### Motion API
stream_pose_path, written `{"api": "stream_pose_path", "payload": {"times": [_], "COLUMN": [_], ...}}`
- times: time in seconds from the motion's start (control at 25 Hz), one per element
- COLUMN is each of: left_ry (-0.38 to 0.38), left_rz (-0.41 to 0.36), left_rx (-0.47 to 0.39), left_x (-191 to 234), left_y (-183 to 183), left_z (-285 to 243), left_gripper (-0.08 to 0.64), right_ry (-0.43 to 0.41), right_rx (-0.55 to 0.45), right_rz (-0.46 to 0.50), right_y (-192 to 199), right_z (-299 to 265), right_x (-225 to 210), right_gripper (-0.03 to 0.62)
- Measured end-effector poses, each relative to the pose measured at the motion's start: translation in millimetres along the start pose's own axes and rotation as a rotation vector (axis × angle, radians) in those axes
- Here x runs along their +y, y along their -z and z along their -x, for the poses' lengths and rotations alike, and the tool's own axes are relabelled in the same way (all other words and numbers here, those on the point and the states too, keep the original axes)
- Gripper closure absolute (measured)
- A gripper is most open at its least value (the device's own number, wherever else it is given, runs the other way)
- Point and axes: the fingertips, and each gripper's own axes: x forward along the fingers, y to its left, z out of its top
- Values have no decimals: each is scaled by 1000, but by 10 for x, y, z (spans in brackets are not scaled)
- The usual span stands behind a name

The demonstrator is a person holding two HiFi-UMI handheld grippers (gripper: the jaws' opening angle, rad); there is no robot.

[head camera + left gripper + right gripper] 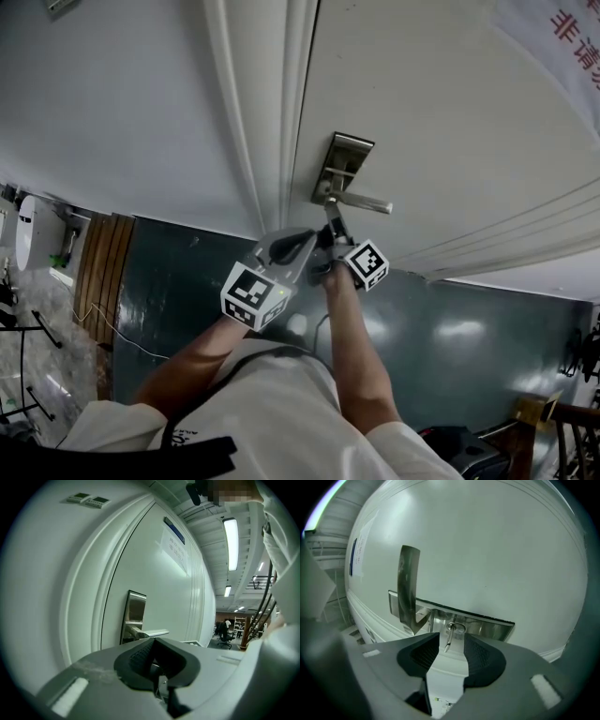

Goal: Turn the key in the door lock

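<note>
**Q:** Right, where's the key, and what's your right claw doing?

**A:** Small silver metal key (pixel 448 638) sits in the cylinder of the brushed-steel lock plate (pixel 487 628), thin shank pointing back at you. Your right gripper (pixel 451 645) has its jaws apart, one on each side of the key, with a gap both sides. Its ribbed black rubber pads (pixel 480 657) aren't pressing it.

**Q:** Handle and door?

**A:** Flat satin-metal lever handle (pixel 364 202) is on the same plate, pivot near the key. In the right gripper view it reads as a polished strip beside the key. Plain white matte door (pixel 422 112), smooth panel, with rounded white frame moulding (pixel 272 112) along its edge.

**Q:** Your left?

**A:** Your left gripper (pixel 154 641) has its jaws together, dark pad tips meeting, nothing between them. Smooth grey plastic shell. It sits just beside the right one, short of the plate, nose toward the lever.

**Q:** Anything you can't make out?

**A:** From the head view the key is hidden behind the right gripper's nose, which also covers the near end of the plate. The black-and-white marker cube (pixel 367 263) blocks your right hand. The white notice with red characters (pixel 567 37) is cut off at the frame corner. Can't tell the key's exact angle of turn.
</note>
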Motion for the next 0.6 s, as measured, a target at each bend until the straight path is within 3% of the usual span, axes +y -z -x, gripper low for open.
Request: {"api": "stream_pose_path", "payload": {"times": [0.08,0.28,0.6], "left_ry": [0,-4,10], "left_rz": [-1,-3,-9], "left_rx": [1,3,4], "left_x": [0,40,75], "left_y": [-5,-13,-22], "left_z": [10,68,151], "left_gripper": [554,554,554], "right_ry": [-1,5,149], "right_rx": [-11,-18,34], "right_rz": [-44,-56,251], "right_y": [-8,-8,1], "right_z": [-33,-92,-107], "right_x": [-15,27,127], "right_gripper": [436,554,554]}}
